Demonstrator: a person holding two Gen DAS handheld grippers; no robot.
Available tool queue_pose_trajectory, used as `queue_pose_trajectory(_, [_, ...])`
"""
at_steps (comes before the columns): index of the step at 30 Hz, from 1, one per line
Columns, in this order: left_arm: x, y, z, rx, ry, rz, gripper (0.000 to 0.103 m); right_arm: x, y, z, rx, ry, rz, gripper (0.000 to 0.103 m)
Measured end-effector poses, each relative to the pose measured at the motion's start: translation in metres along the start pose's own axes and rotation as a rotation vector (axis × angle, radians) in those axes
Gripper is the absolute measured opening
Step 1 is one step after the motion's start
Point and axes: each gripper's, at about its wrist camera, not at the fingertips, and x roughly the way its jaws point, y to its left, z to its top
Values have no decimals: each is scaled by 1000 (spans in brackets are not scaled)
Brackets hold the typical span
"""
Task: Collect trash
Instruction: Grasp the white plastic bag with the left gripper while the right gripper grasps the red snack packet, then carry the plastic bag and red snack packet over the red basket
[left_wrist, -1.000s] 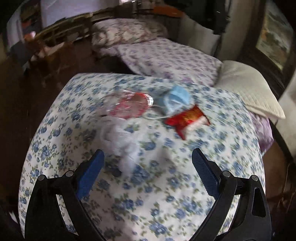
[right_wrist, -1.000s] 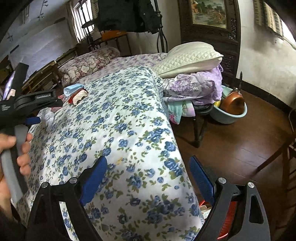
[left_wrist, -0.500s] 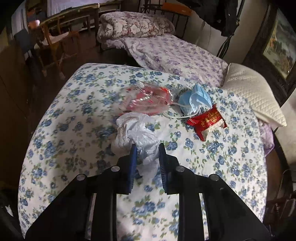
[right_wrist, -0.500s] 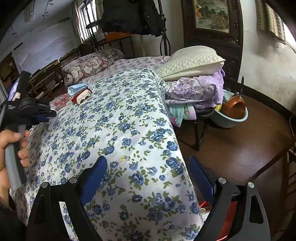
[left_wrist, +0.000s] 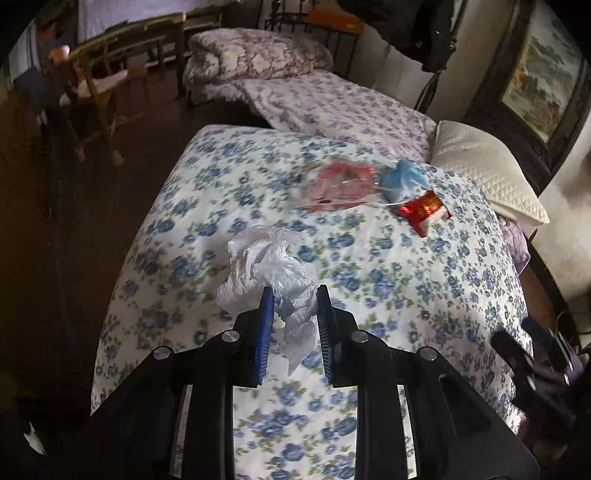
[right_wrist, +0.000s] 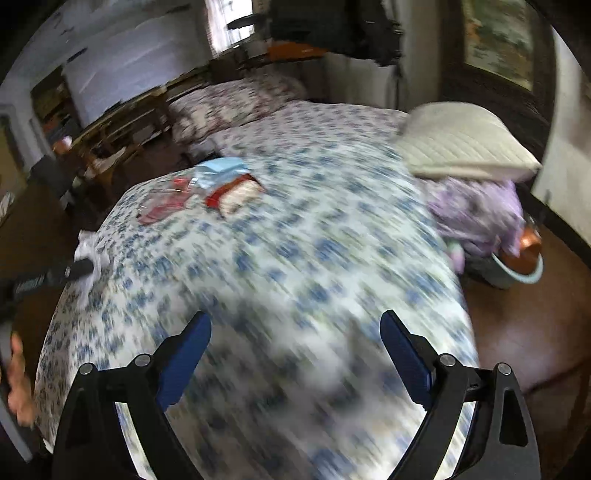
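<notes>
My left gripper (left_wrist: 292, 295) is shut on a crumpled white plastic bag (left_wrist: 266, 262) and holds it above the blue-flowered bedspread (left_wrist: 406, 295). Further back lie a clear red-printed wrapper (left_wrist: 340, 184), a blue face mask (left_wrist: 404, 181) and a red snack packet (left_wrist: 423, 211). My right gripper (right_wrist: 295, 332) is open and empty over the near part of the bed; its view is blurred. There the left gripper (right_wrist: 79, 267) with the white bag (right_wrist: 88, 254) shows at the left, and the wrapper (right_wrist: 164, 205), mask (right_wrist: 219, 171) and red packet (right_wrist: 234, 194) lie beyond.
A cream quilted pillow (left_wrist: 484, 173) lies at the bed's right edge over purple bedding (right_wrist: 476, 206). A basin with a copper kettle (right_wrist: 526, 245) stands on the floor at the right. A wooden chair (left_wrist: 99, 88) stands at the left, a second bed (left_wrist: 332, 99) behind.
My left gripper closed on the white bag and lifted it off the bedspread. My right gripper swung left toward the trash on the bed and stayed open.
</notes>
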Motion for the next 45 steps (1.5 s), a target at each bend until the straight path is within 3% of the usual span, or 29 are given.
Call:
queue_pose_trajectory(7, [8,12,9,-24,-10,17,24,51,39,51,-134,50,12,91])
queue_pose_trajectory(14, [19,16,17,-21,-28,60,24,90,44,78,-207,77,-14,91])
queue_pose_trajectory(20, [33,21,21,-50,-6,75,24,107,49,92,-241,79,31,91])
queue_pose_trajectory(22, [32,18,21,-40,-8,75,24,106,49,95,-244,78,57,78])
queue_pose_trajectory(24, [30,13,20,-27,-13,76,24,100,48,95,-235,78,67,46])
queue_pose_trajectory(25, [29,11,20,-23,-15,75,24,96,47,93,-234,81,74,45])
queue_pose_trajectory(30, [21,5,17,-9,-28,65,24,54,36,70,-216,53,83,45])
queue_pose_trajectory(35, [14,-8,9,13,-21,27,24,-11,12,22,-189,15,83,44])
queue_pose_trajectory(45, [-11,-82,-22,171,-33,-62,24,-111,-70,-83,59,-46,43,44])
